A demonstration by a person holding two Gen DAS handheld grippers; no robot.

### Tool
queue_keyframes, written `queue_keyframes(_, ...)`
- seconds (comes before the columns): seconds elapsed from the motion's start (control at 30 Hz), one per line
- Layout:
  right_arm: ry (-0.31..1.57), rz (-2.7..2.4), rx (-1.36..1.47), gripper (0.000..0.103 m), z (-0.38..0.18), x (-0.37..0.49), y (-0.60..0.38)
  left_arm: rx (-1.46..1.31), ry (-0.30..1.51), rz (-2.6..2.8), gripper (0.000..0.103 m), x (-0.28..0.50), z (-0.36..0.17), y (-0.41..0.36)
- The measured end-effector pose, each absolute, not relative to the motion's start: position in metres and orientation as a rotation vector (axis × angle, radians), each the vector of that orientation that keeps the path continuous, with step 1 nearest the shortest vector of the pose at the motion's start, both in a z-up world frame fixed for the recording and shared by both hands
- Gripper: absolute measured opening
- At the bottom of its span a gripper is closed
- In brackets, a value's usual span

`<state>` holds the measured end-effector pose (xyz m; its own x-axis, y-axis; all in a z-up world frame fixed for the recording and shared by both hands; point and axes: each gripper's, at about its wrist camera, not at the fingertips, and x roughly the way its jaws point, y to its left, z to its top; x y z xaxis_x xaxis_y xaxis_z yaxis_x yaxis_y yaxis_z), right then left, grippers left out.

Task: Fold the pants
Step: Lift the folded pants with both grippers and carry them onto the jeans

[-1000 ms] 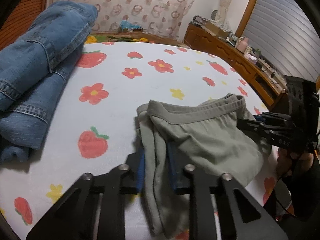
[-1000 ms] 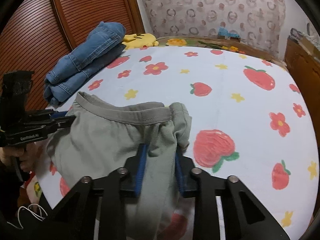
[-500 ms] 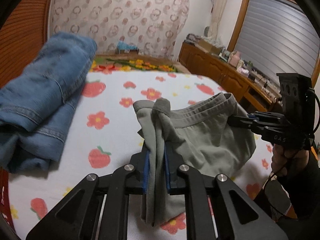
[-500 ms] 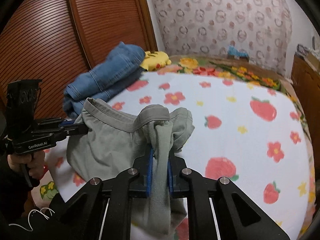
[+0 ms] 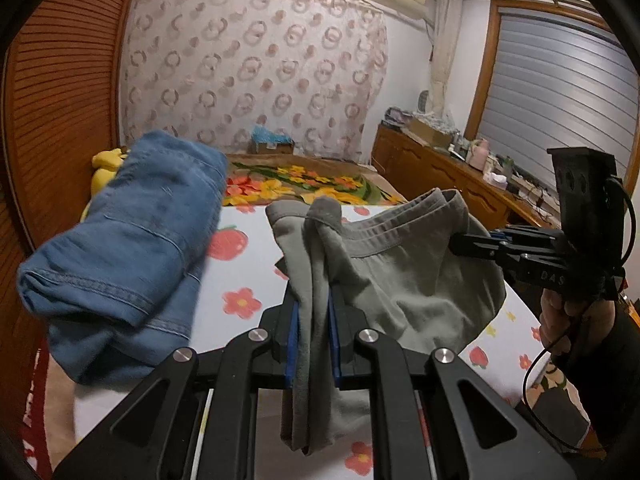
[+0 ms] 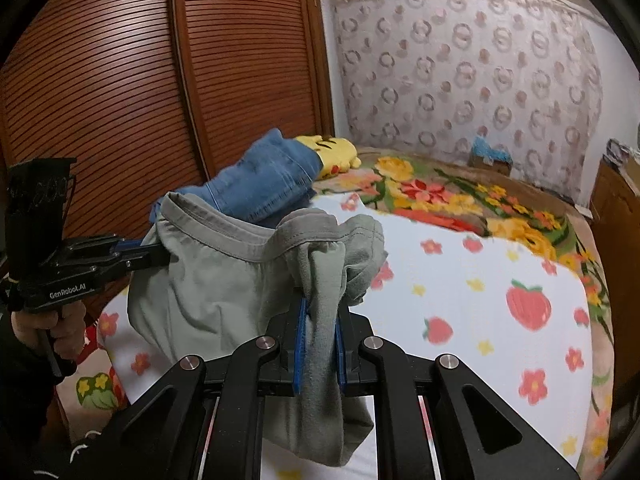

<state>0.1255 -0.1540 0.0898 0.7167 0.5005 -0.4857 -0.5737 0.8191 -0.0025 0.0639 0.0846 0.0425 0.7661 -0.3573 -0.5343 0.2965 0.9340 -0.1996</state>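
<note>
Clamping grey pants (image 5: 404, 280): left gripper (image 6: 154, 254) marked "GenRobot.AI", right gripper (image 5: 460, 240) marked "DAS".

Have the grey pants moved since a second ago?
Yes. The grey pants have gone up: they lay on the strawberry sheet before, and now hang above it, their waistband level with the folded jeans.

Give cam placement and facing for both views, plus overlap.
Left wrist: on the left gripper, facing up the bed toward curtain and window; shows its own jaws shut on the grey pants, plus the right gripper and hand.
Right wrist: on the right gripper, facing the wardrobe and curtain; own jaws shut on pants; left gripper and hand visible.
Shared: pants, jeans, bed, curtain.
</note>
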Motion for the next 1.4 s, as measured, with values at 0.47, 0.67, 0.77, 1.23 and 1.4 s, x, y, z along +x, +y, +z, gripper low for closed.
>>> queue_keyframes(0.47,0.435,0.670,-0.201,0.012,0.115,0.181,-0.112,-0.124,0.541,-0.275,0.014,0.095,0.064,0.123)
queue_keyframes(0.67,0.428,0.716,-0.258,0.012,0.129,0.226,-0.081,-0.144,0.516,-0.203,0.014,0.108,0.073,0.150)
queue_keyframes(0.77,0.428,0.735,-0.287,0.012,0.132,0.248,-0.065,-0.155,0.510,-0.172,0.014,0.112,0.072,0.160)
queue_keyframes(1.23,0.421,0.801,-0.394,0.012,0.129,0.324,-0.004,-0.213,0.505,-0.070,0.014,0.134,0.057,0.191)
queue_keyframes(1.4,0.421,0.826,-0.421,0.012,0.128,0.344,0.027,-0.231,0.513,-0.041,0.014,0.131,0.053,0.199)
